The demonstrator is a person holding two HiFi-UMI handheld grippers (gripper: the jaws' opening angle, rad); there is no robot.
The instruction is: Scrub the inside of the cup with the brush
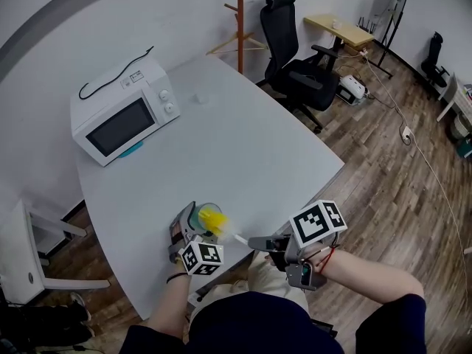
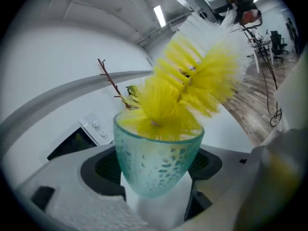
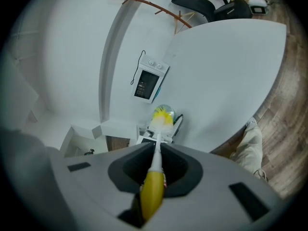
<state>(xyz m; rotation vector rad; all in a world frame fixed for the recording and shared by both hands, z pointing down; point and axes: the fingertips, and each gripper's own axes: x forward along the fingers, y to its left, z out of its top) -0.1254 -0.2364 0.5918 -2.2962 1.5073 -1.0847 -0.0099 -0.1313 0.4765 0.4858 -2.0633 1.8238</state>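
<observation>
Plainly, left fingers (image 2: 101, 172) clamp dimpled teal cup (image 2: 159, 162); right fingers (image 3: 127, 170) (seemingly) pinch yellow brush (image 3: 153, 191).

Bright, even indoor light from a ceiling strip lamp (image 2: 159, 15); gripper views warp toward dark edges; the brush (image 2: 192, 83) looks blurred.

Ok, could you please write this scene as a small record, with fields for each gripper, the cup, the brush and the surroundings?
left gripper: shut on the lower part of the cup
right gripper: shut on the yellow handle of the brush
cup: green frosted glass, mouth towards the brush
brush: tip of the yellow bristle head in the cup's mouth, most of the head above the rim
surroundings: white table with a white microwave at its far left; black office chair beyond
</observation>
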